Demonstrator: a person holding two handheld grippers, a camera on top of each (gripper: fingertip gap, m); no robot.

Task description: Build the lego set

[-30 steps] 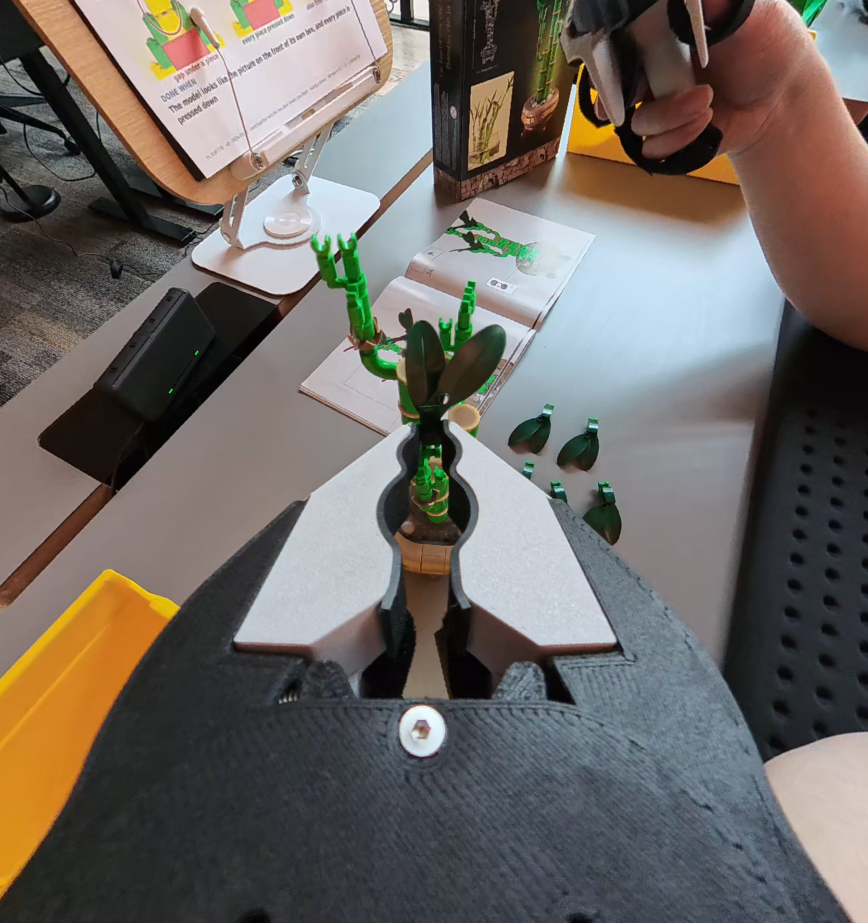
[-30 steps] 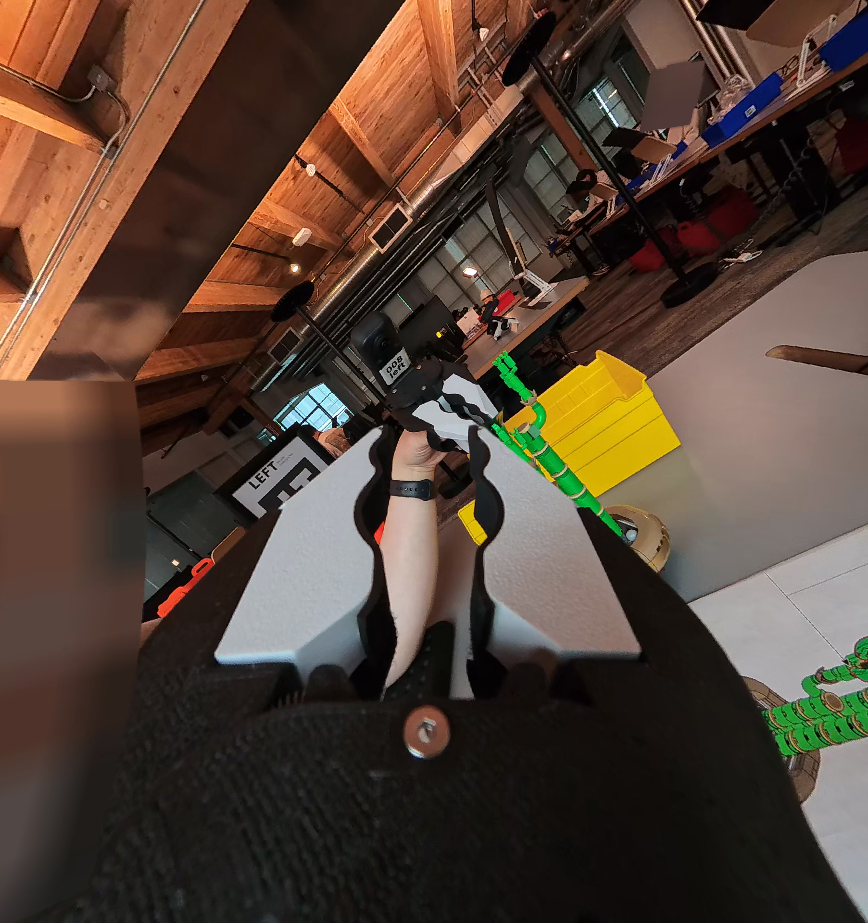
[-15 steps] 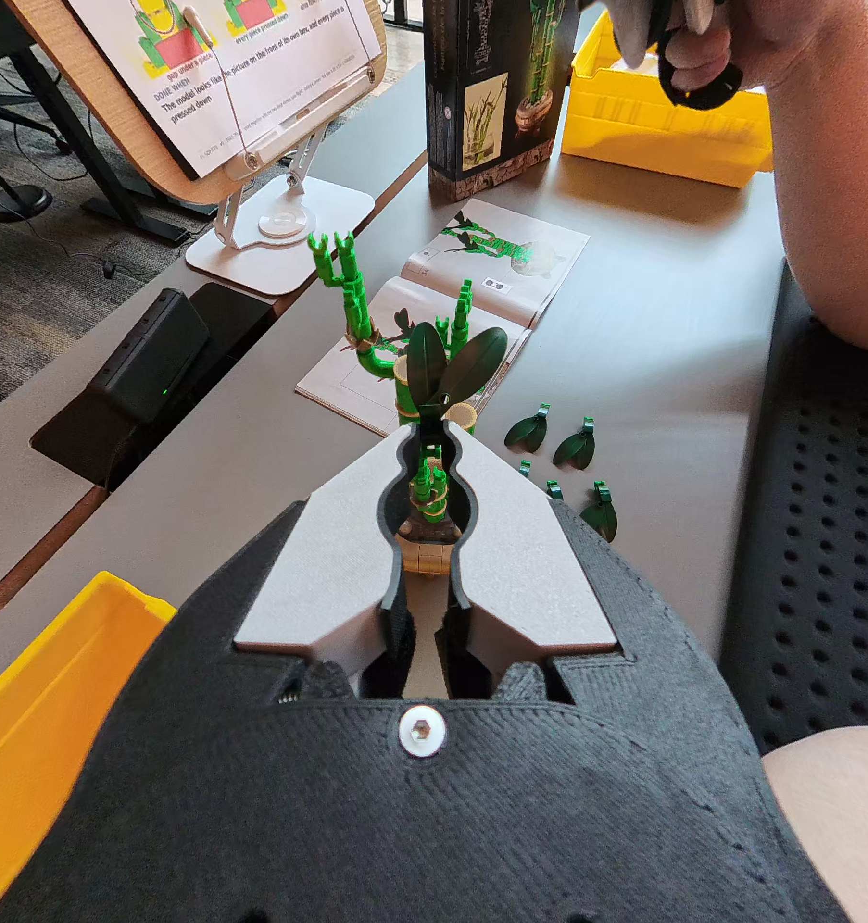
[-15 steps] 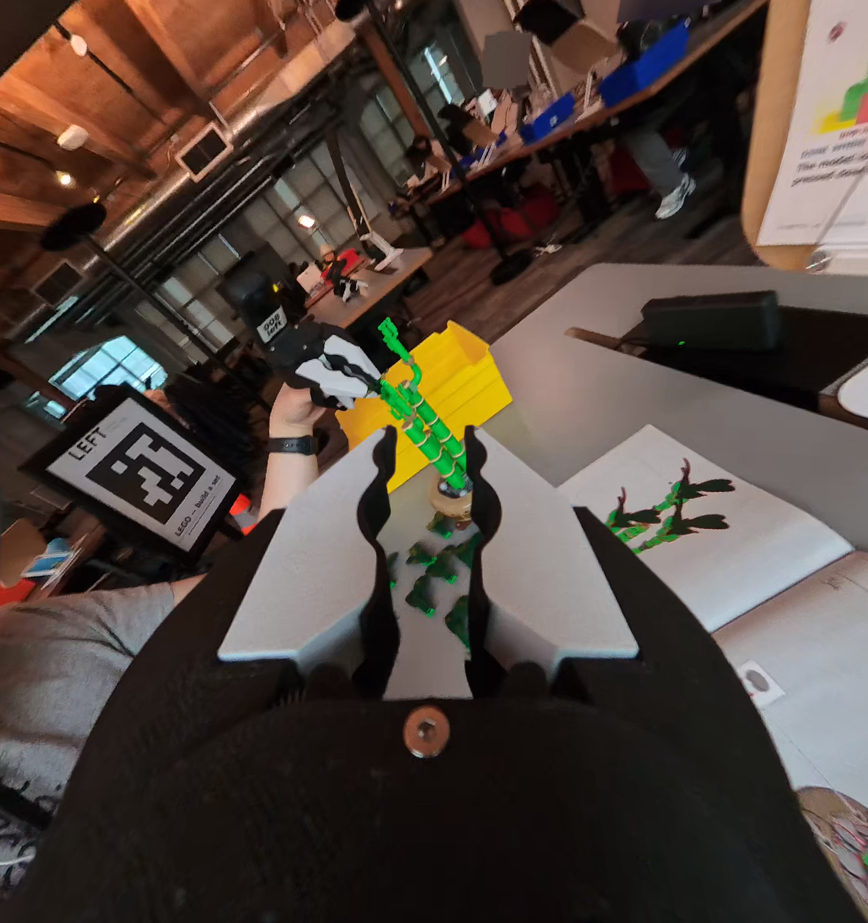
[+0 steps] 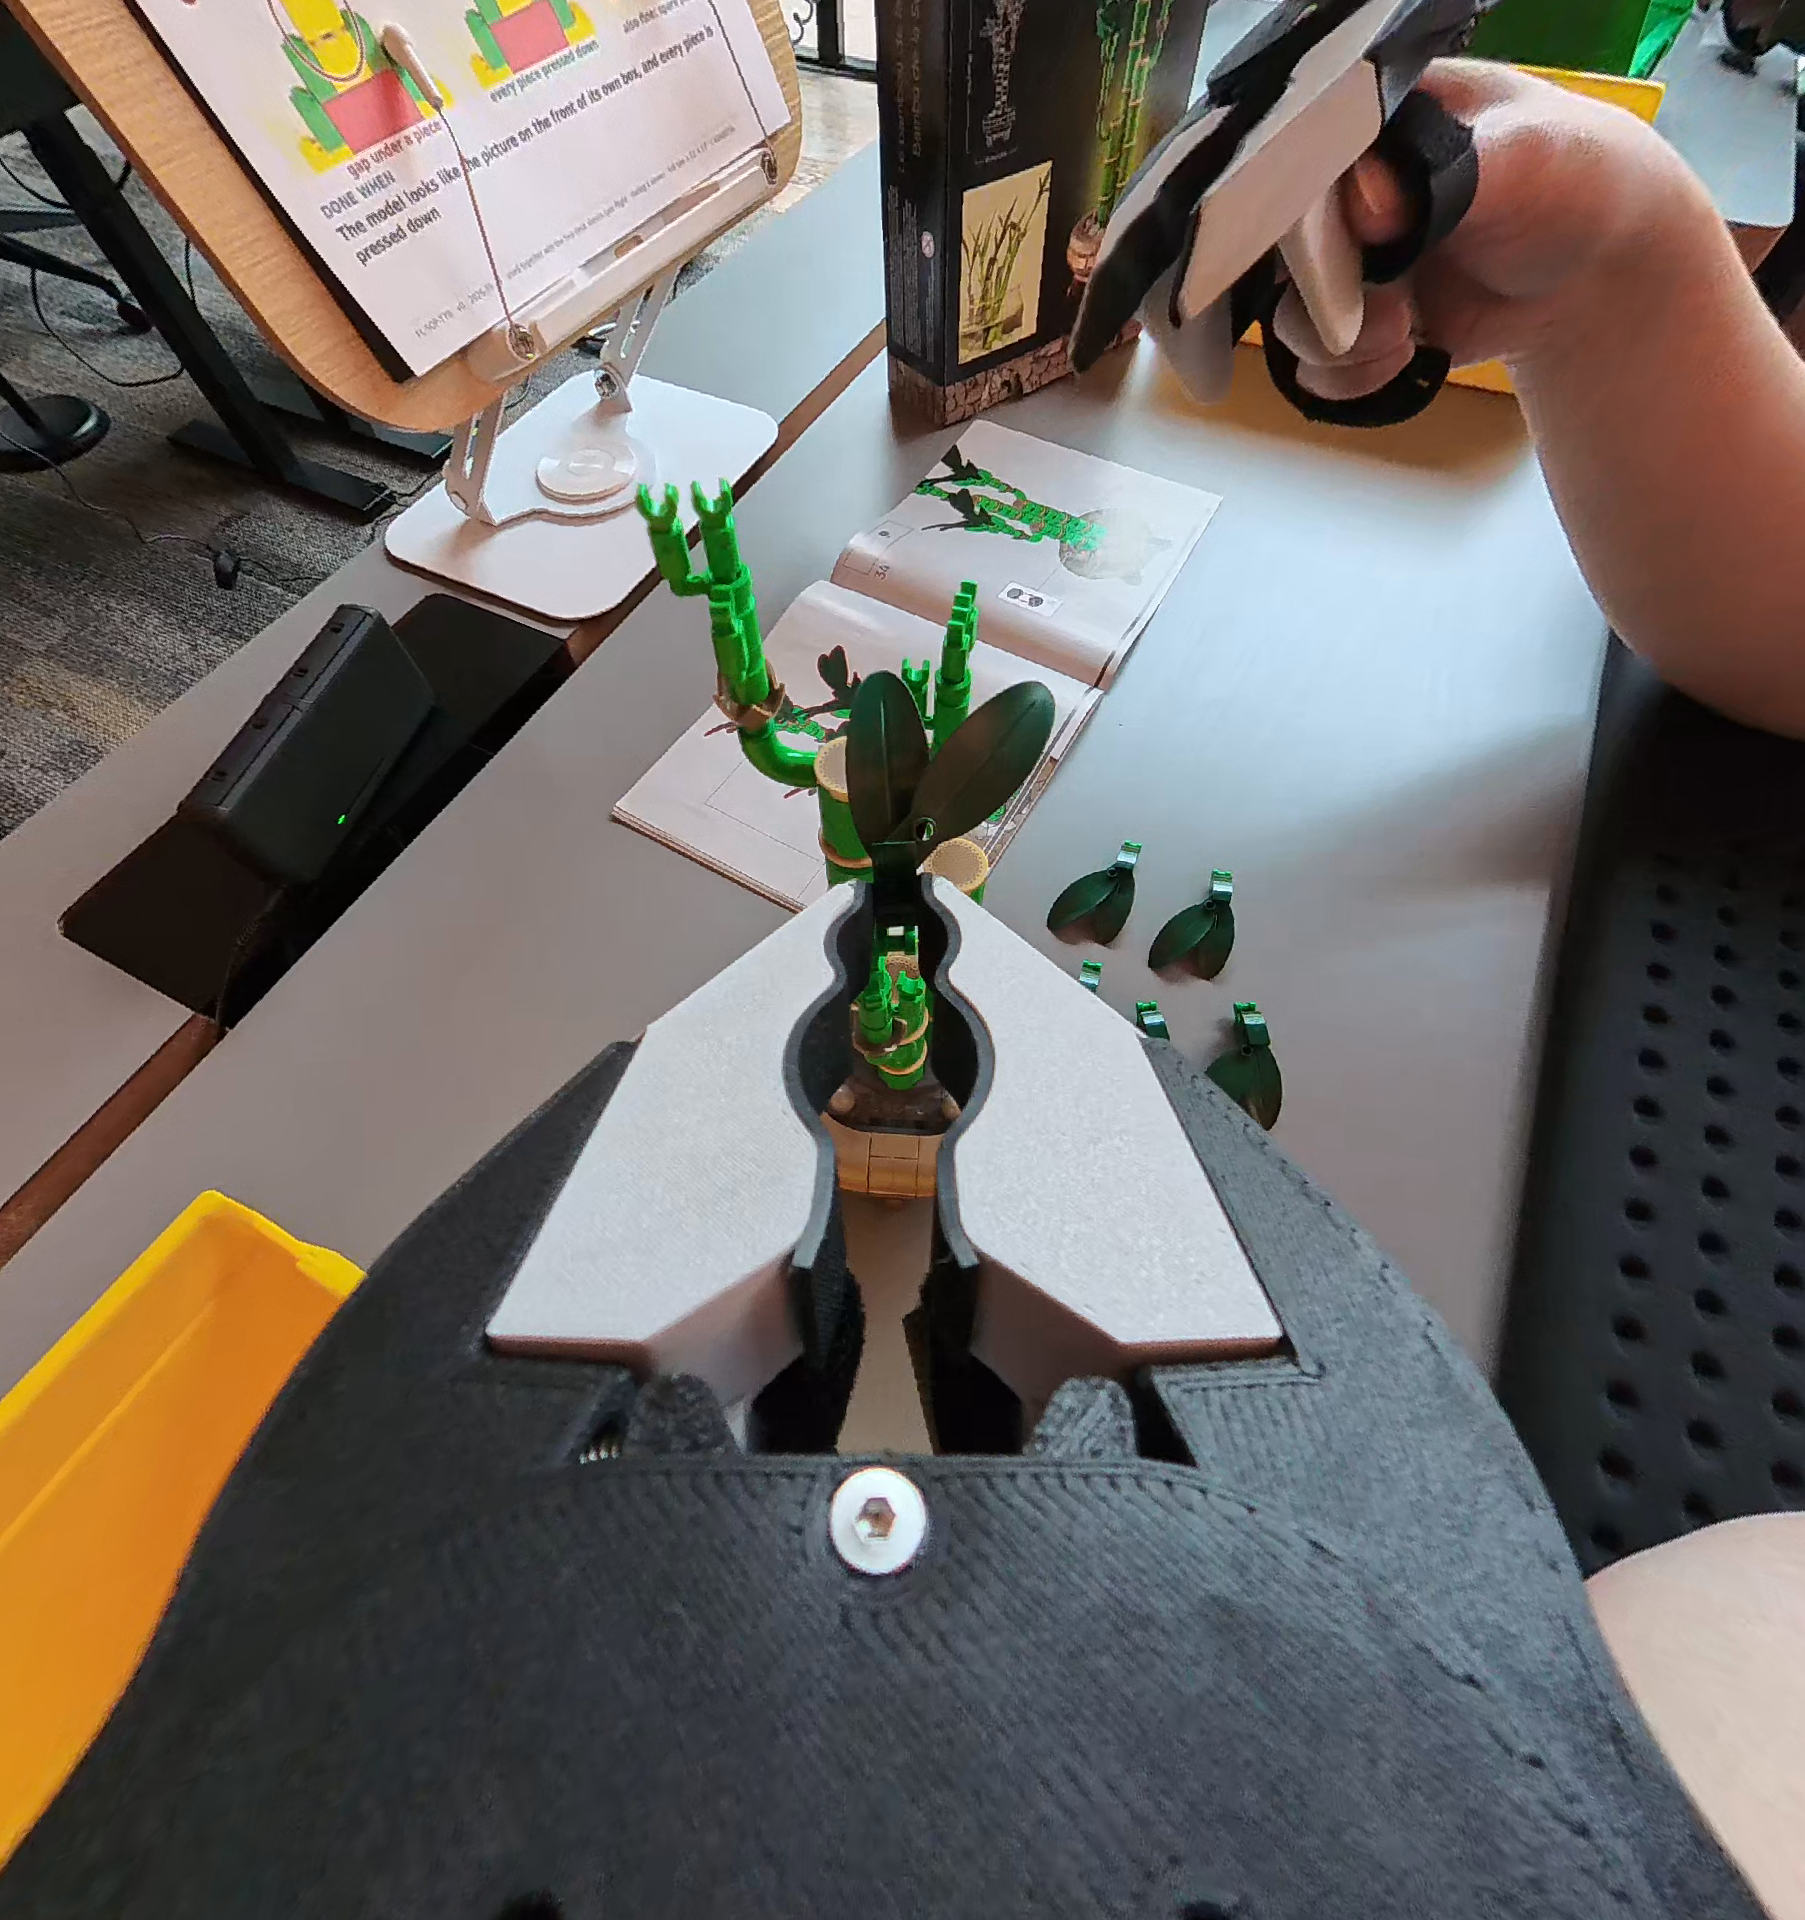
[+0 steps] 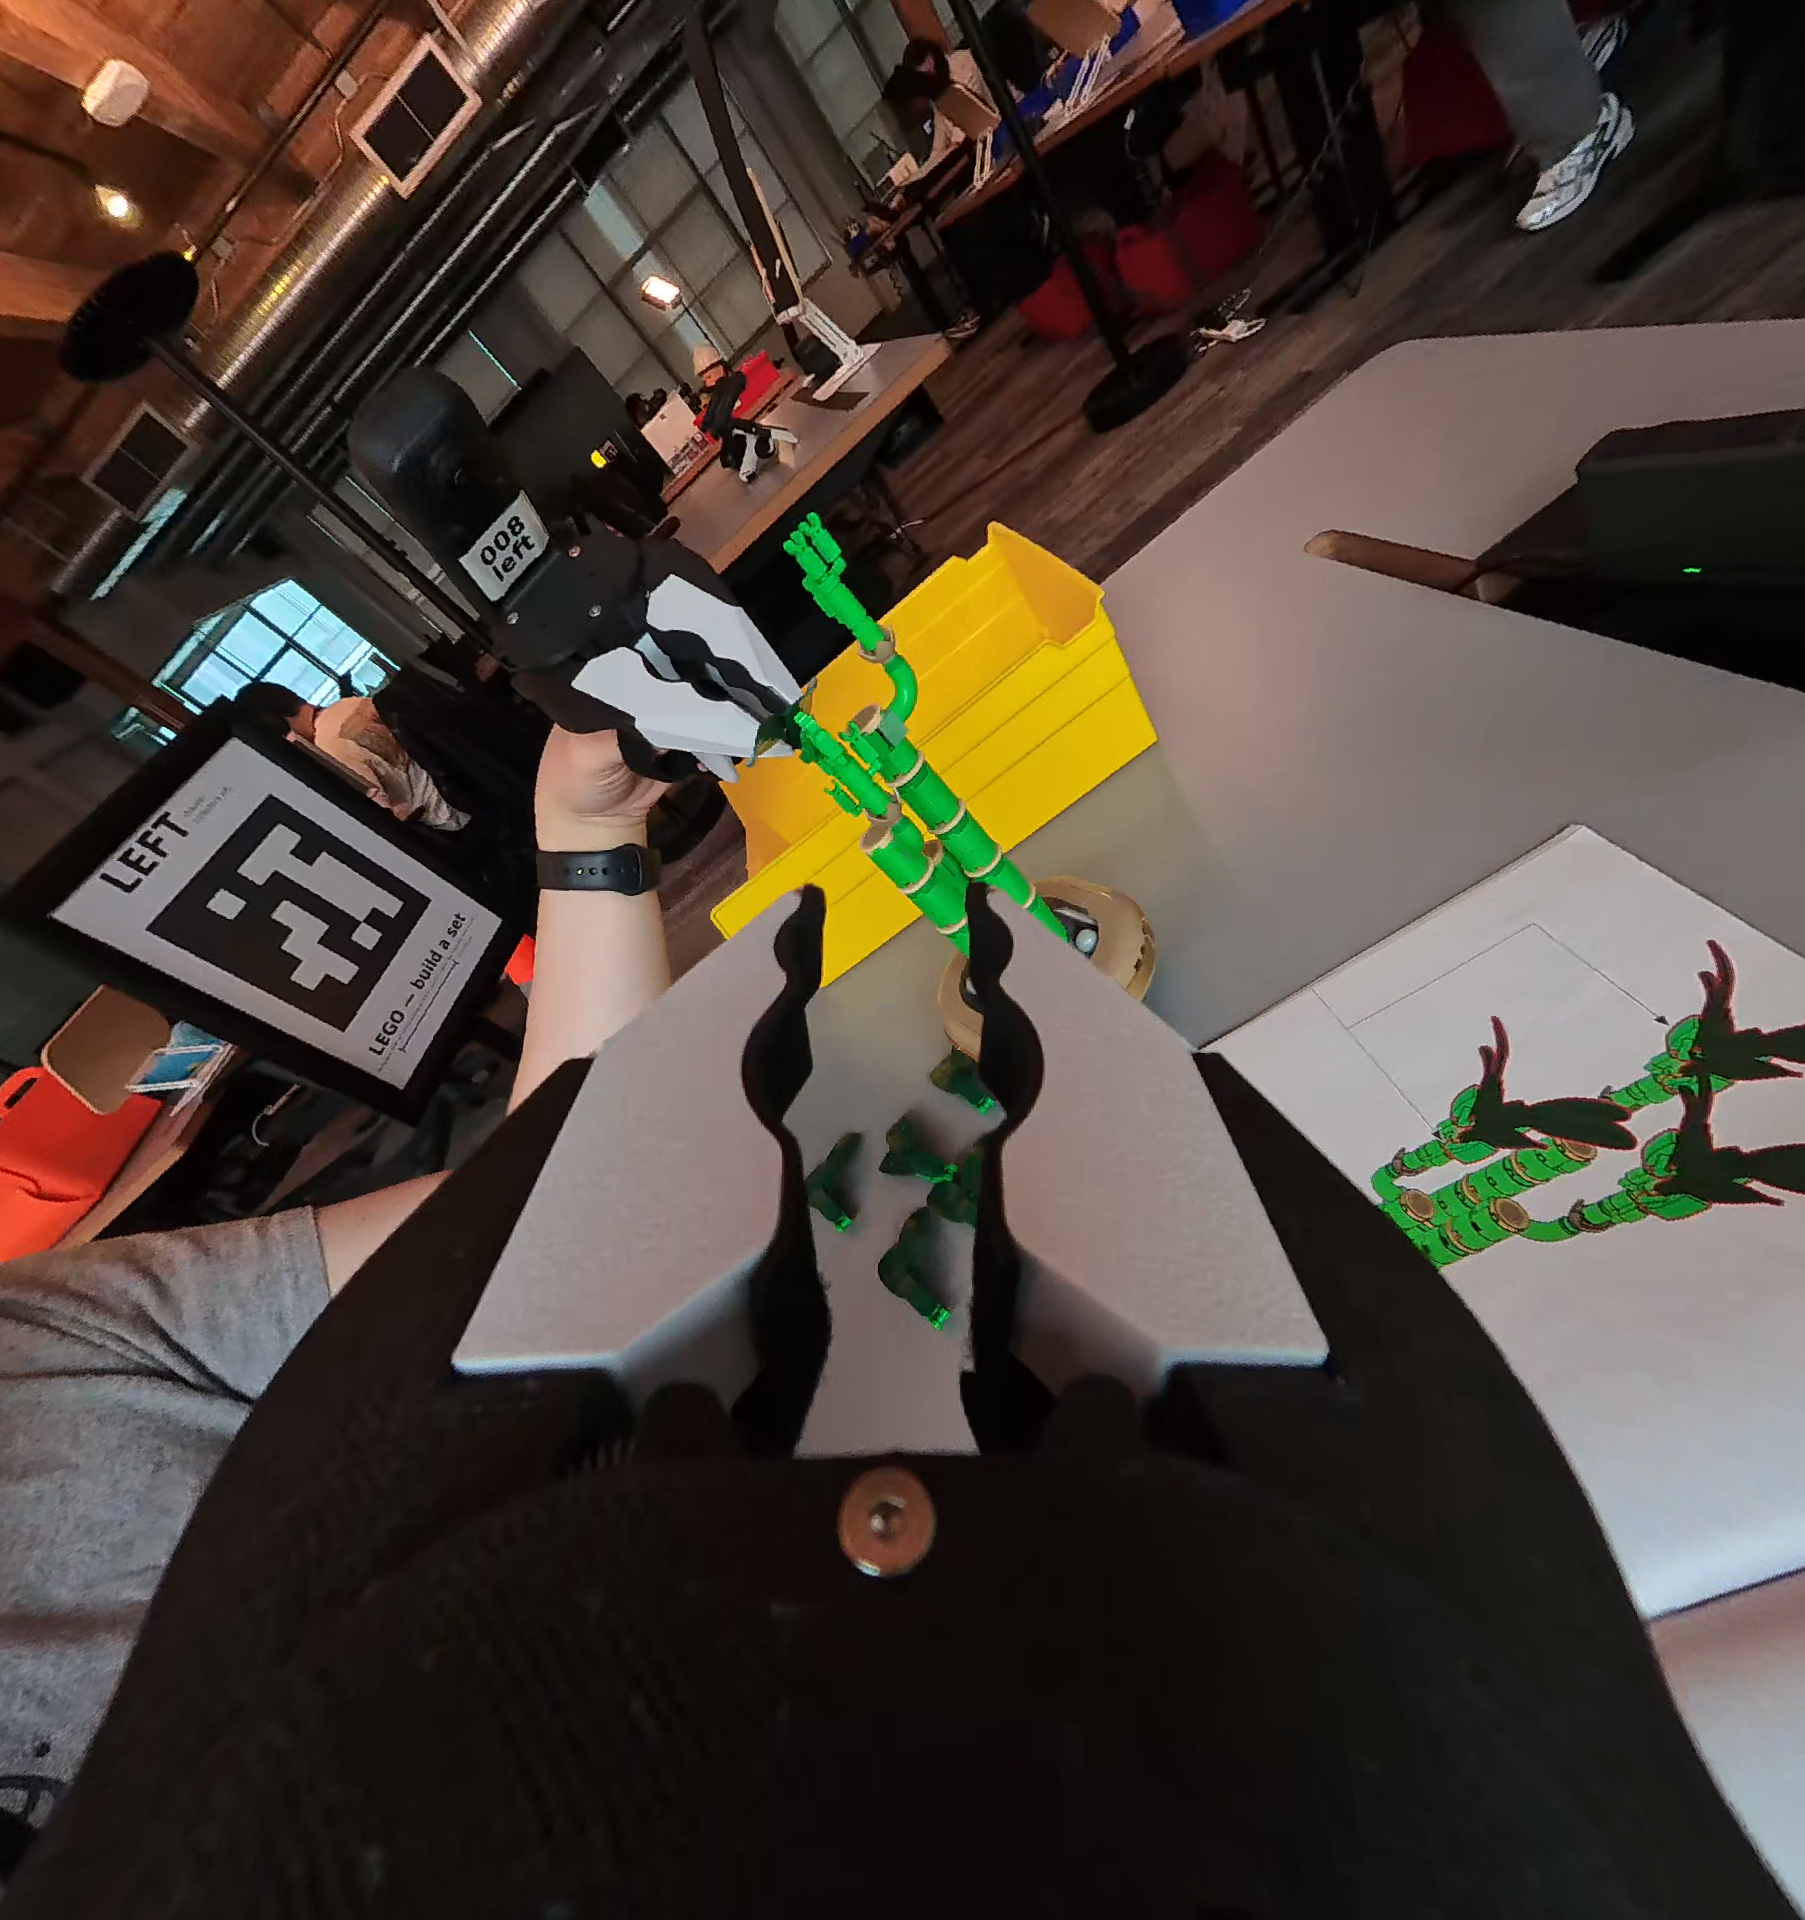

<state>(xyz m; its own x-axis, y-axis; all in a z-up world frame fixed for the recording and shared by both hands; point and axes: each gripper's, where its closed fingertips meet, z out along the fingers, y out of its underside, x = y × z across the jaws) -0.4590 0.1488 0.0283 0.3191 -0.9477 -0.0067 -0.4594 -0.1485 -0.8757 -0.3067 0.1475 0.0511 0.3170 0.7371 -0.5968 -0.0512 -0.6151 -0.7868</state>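
The green bamboo model (image 5: pixel 734 634) stands in its tan pot (image 5: pixel 885 1162) on the grey table (image 5: pixel 1345 727). My left gripper (image 5: pixel 890 891) is shut on a dark green double-leaf piece (image 5: pixel 929 769) and holds it against a short stalk of the model. In the right wrist view the left gripper (image 6: pixel 773 727) touches the model (image 6: pixel 919 821) on a side branch. My right gripper (image 6: pixel 893 914) is open and empty, raised above the table and pointing down at the model. It also shows at the top right of the left wrist view (image 5: pixel 1137 343). Several loose dark green leaves (image 5: pixel 1194 930) lie right of the pot.
An open instruction booklet (image 5: pixel 1033 561) lies behind the model, with the set's box (image 5: pixel 981 187) beyond it. A tilted page stand (image 5: pixel 482 156) and a black device (image 5: pixel 306 748) are at the left. A yellow bin (image 5: pixel 98 1455) is near left; a black perforated surface (image 5: pixel 1708 1039) is at the right. Tip to tip, the grippers are about 15 centimeters apart.
My right gripper has swung down from pointing at the ceiling to pointing at the table and model. My left gripper has stayed on the leaf piece at the model.
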